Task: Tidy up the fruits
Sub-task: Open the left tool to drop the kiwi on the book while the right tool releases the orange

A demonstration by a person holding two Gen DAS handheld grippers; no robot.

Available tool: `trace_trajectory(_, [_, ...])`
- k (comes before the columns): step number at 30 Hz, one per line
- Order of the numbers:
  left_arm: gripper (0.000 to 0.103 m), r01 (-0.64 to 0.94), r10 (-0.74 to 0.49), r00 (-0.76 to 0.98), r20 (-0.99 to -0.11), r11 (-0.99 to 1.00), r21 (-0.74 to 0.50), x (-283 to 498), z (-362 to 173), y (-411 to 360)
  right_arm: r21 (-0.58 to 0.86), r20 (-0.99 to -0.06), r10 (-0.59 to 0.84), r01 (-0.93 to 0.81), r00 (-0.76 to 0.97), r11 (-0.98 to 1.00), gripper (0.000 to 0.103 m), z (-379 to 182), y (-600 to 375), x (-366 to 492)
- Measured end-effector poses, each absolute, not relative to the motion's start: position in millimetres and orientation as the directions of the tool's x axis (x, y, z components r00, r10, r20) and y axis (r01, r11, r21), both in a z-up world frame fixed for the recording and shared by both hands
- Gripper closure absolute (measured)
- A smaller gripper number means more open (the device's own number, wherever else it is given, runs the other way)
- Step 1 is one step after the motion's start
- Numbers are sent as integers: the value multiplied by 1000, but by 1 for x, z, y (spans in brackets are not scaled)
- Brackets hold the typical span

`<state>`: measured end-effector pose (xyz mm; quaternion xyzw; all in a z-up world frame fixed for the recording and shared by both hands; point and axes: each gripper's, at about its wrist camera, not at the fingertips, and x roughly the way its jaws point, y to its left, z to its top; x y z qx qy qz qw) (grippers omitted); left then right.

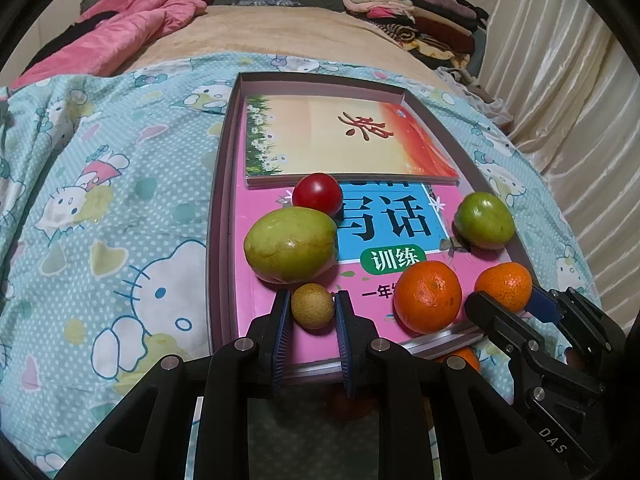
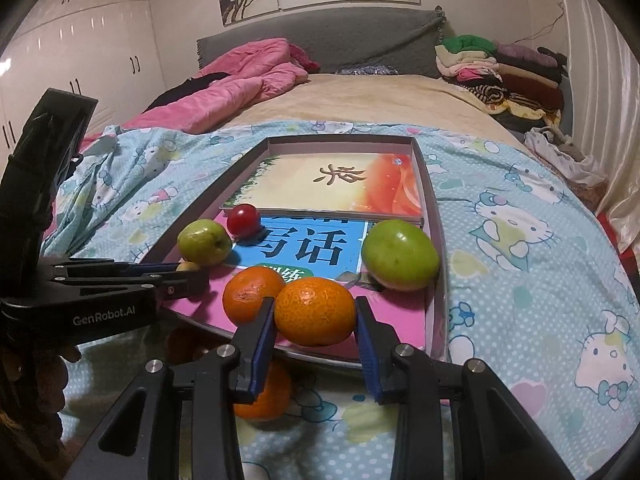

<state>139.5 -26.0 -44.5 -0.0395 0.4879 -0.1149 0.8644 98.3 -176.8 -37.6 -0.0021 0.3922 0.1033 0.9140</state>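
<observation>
Six fruits sit on a pink workbook (image 1: 280,340) inside a shallow box (image 1: 218,208) on a cartoon-cat bedsheet (image 1: 120,200). The left gripper (image 1: 312,316) pinches a small, round, tan-brown fruit (image 1: 312,306) at the box's near edge; the right gripper (image 2: 316,320) clamps a dimpled orange mandarin (image 2: 315,311) near the right side. A second mandarin (image 1: 427,296) lies between them, with a large yellow-green fruit (image 1: 291,244) and a glossy red tomato (image 1: 317,194) farther left and a round green fruit (image 1: 485,220) far right. Another mandarin (image 2: 266,396) rests on the sheet just outside the box.
</observation>
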Motion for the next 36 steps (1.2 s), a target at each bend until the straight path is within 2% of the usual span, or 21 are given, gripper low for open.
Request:
trace_trajectory(15, [80,162,-235,495,-836,971,-178,141,-45,-27,90,-716,203,-200,668,976,58,-36,-174,97])
trace_trajectory(25, [80,161,-235,495,-836,971,-178,141,-46,-27,101,-700,207,-191,684,976,47,-36,-178,93])
trace_trajectory(36, [80,158,-236,495,-836,971,-180,141,-45,-27,114,-680,180,-140,711,984,41,-30,-193,84])
